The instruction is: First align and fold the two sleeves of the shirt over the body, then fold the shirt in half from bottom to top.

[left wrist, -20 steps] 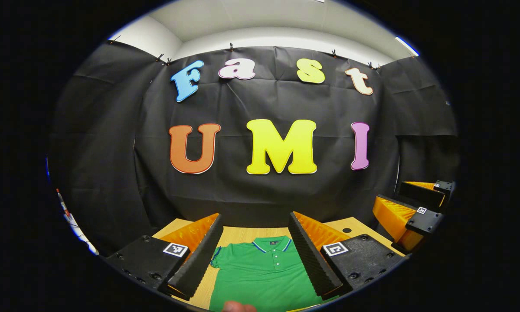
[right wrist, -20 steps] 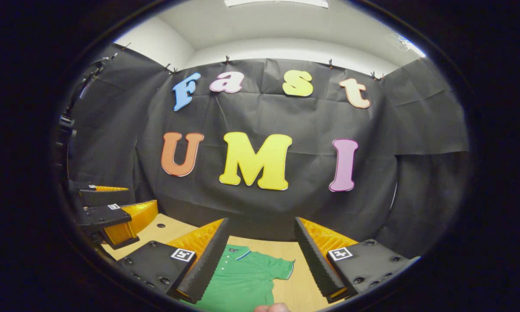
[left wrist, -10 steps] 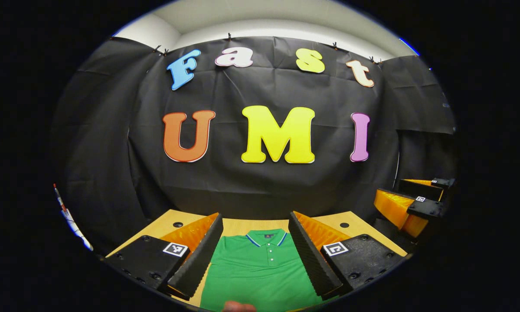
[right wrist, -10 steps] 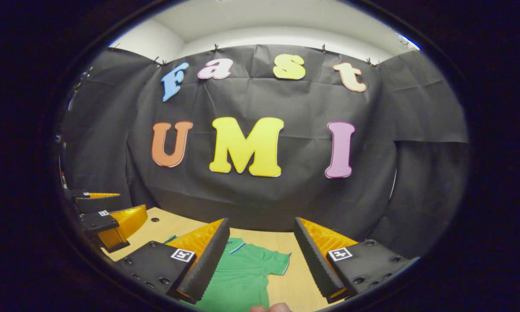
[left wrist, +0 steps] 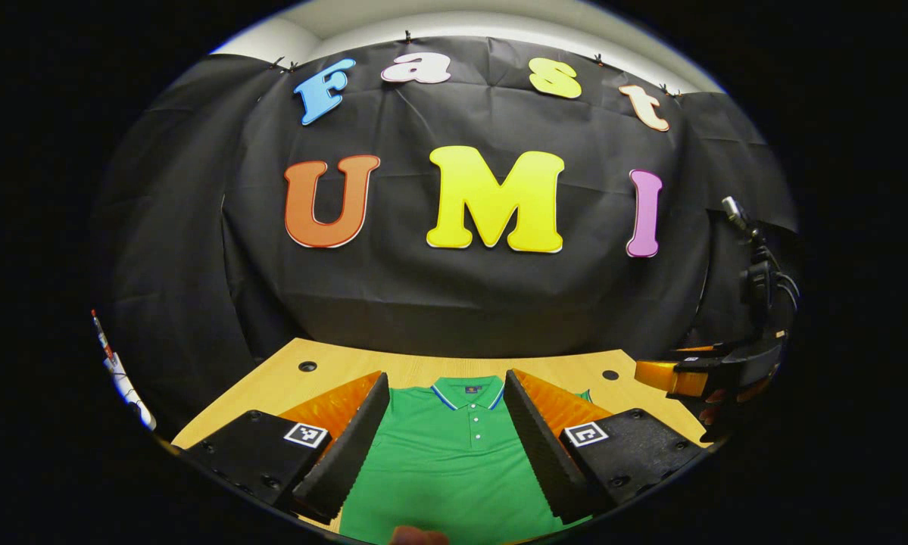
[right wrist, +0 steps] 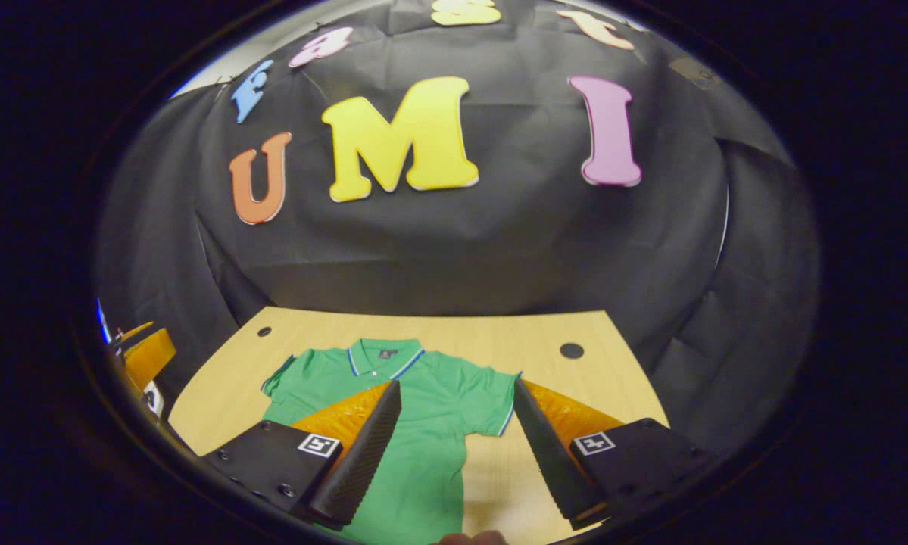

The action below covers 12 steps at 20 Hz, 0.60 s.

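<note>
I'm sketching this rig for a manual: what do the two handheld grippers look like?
Both look alike. The left gripper has two long wedge-shaped fingers with ribbed inner faces, each on a dark block fixed with screws and bearing a small square black-and-white marker. The right gripper has the same build and markers. In the left gripper view, cables run near the other gripper at the right edge.

Shirt [right wrist: 431,424] hem cut off at frame bottom; left sleeve hidden behind tongs' finger.
</note>
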Available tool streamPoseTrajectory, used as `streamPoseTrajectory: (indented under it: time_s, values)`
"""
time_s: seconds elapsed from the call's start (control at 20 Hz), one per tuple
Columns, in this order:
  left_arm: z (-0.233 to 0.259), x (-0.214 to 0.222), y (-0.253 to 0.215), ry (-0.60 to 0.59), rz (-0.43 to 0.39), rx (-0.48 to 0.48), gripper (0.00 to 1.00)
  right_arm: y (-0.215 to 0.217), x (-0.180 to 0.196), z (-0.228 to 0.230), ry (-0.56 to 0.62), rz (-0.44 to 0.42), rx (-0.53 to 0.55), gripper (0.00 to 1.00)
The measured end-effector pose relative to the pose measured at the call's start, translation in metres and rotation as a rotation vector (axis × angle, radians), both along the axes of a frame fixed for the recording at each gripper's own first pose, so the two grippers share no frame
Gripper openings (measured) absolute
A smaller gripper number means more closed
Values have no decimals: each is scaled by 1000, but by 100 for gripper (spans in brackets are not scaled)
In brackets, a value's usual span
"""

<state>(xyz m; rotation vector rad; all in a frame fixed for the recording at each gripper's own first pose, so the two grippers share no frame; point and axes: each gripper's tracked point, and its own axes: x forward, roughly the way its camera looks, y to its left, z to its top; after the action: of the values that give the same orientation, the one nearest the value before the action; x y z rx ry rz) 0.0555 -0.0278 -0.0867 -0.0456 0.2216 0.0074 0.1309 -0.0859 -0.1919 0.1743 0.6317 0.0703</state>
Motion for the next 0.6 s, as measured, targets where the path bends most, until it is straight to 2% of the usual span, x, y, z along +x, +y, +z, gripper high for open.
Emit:
streamPoseTrajectory:
  time_s: [0.2, 0.3, 0.35, 0.55, 0.6]
  values:
    - [-12, 5, -2, 41, 10, -7, 98, -20, 15, -60, 146, 0, 23, 96]
    - [-17, 8, -5, 59, 13, -5, 98, -27, 29, -94, 219, -6, 51, 93]
    - [-21, 9, -7, 71, 15, -4, 98, -28, 37, -107, 242, -9, 68, 98]
    - [-37, 3, -10, 128, 29, 20, 98, -40, 68, -159, 319, -28, 87, 97]
    - [-43, 1, -10, 140, 29, 36, 98, -41, 74, -171, 335, -35, 95, 100]
